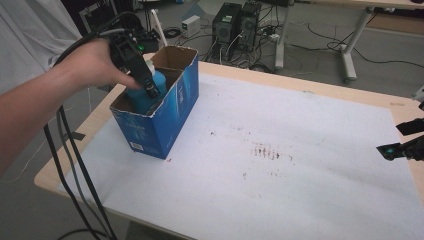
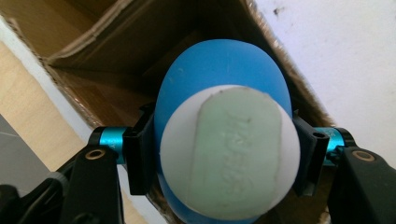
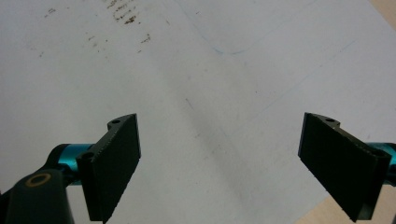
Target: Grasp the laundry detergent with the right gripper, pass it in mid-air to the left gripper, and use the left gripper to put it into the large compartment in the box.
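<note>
High view: left gripper (image 1: 150, 89) clamps blue bottle (image 1: 145, 97) by its white cap (image 2: 229, 151) | bottle upright inside open blue cardboard box (image 1: 165, 120), rounded blue shoulders, pale green label on cap | right gripper (image 3: 219, 163) wide apart over white table cover (image 3: 233, 70)

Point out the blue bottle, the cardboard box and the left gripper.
blue bottle (image 2: 219, 70): left gripper view, blue shoulder.
cardboard box (image 1: 165, 117): high view, blue outer side wall.
left gripper (image 2: 228, 158): left gripper view, midway between its jaws.

The blue bottle's (image 1: 145, 95) lower body is hidden inside the cardboard box (image 1: 160, 125). Raised lettering on its white cap (image 2: 229, 151) is too blurred to read. The right gripper (image 1: 407, 140) is cut off by the frame edge.
</note>
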`<move>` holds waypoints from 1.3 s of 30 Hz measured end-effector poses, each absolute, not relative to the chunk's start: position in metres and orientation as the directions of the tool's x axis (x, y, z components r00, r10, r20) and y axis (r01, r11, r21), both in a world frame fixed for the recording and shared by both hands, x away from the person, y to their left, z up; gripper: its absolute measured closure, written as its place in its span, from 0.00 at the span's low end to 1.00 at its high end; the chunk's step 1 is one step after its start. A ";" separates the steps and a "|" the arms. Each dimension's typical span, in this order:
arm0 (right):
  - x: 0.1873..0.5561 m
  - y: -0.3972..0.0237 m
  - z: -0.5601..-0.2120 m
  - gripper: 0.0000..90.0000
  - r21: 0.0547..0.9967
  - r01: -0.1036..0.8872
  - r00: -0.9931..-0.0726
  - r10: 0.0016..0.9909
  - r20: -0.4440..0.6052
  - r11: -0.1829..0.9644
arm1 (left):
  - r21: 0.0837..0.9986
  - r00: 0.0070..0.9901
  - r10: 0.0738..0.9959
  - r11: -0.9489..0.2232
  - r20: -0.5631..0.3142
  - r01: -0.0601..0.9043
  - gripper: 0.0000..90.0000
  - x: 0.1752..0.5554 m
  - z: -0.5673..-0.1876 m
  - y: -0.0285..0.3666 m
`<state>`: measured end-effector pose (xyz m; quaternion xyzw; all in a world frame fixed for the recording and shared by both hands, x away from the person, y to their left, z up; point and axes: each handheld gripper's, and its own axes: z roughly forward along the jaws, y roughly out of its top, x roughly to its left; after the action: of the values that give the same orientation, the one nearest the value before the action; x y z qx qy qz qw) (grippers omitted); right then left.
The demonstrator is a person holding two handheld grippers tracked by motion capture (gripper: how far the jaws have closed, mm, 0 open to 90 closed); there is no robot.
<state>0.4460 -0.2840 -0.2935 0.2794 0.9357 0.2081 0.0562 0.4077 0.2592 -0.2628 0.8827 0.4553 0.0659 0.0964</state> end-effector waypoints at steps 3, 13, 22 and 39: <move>0.445 -0.284 -0.294 0.14 0.422 0.499 -0.837 0.547 0.010 0.757 | 0.223 0.581 0.813 -0.572 0.031 0.789 0.42 0.408 -0.269 0.260; 0.445 -0.284 -0.294 0.14 0.420 0.499 -0.838 0.546 0.010 0.758 | 0.211 0.598 0.801 -0.589 0.025 0.780 0.42 0.408 -0.283 0.260; 0.446 -0.283 -0.295 0.14 0.421 0.499 -0.838 0.545 0.014 0.757 | 0.207 0.605 0.796 -0.596 0.024 0.776 0.42 0.408 -0.283 0.261; 0.445 -0.284 -0.295 0.14 0.423 0.494 -0.841 0.540 0.013 0.759 | 0.189 0.617 0.786 -0.613 0.045 0.767 0.31 0.405 -0.281 0.258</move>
<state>0.4448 -0.2844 -0.2949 0.2761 0.9363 0.2098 0.0548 0.4054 0.2580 -0.2808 0.8958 0.4335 0.0617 0.0757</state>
